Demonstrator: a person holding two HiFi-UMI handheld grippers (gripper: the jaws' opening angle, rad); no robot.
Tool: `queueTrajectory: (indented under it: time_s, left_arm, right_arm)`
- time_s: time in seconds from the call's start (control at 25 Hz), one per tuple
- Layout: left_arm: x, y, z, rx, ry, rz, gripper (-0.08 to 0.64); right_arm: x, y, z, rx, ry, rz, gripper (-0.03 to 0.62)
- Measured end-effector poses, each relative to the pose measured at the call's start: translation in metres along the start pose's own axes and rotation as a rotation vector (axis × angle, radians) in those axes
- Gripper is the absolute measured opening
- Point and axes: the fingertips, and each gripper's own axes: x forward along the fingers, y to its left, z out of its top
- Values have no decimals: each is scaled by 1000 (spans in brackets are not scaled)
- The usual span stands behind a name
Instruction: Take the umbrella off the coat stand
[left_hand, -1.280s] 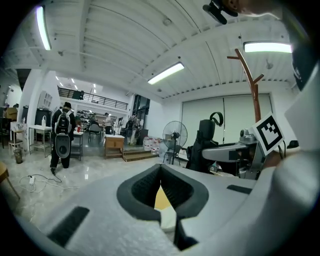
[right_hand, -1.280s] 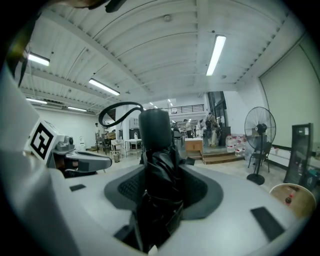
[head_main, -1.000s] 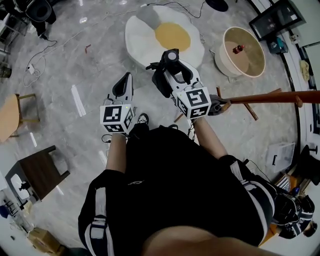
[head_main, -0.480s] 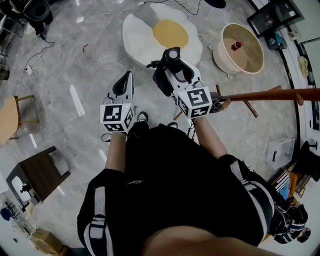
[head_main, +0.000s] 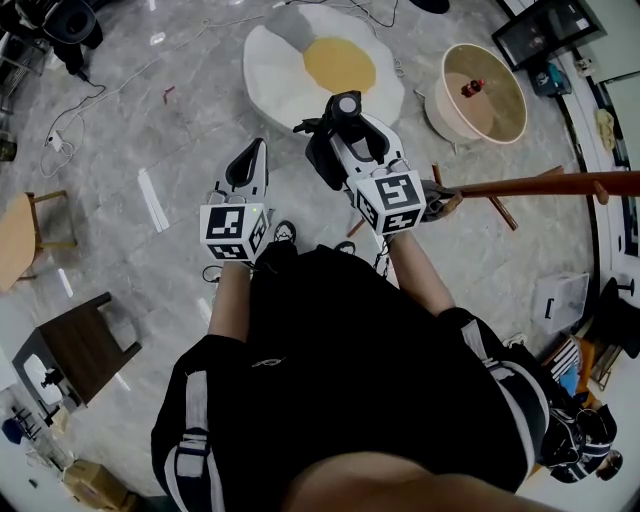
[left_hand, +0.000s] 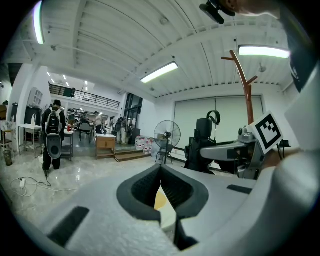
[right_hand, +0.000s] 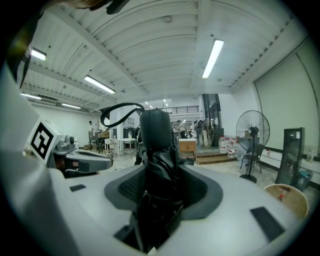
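Umbrella (right_hand: 158, 137): 1, pinched in right gripper (right_hand: 162, 175) | left gripper (left_hand: 161, 170): pressed together, empty | coat stand (head_main: 540, 185): 1

The left gripper (left_hand: 161, 170) points across a bright hall, its jaws closed tip to tip with nothing between them. At right, the right gripper (left_hand: 209, 151) holds a black umbrella (left_hand: 204, 131) beside a wooden coat stand (left_hand: 244, 85). A fan (left_hand: 167, 134) stands behind.

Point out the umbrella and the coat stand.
umbrella (right_hand: 159, 170): right gripper view, on its folded black cloth.
coat stand (head_main: 540, 185): head view, on its brown pole.
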Motion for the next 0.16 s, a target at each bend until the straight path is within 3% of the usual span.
queueTrajectory:
  time_s: [0.16]
  left_arm:
    - [1, 0, 1, 1, 0, -7, -2]
  right_arm:
    - [1, 0, 0, -3, 3, -4, 190]
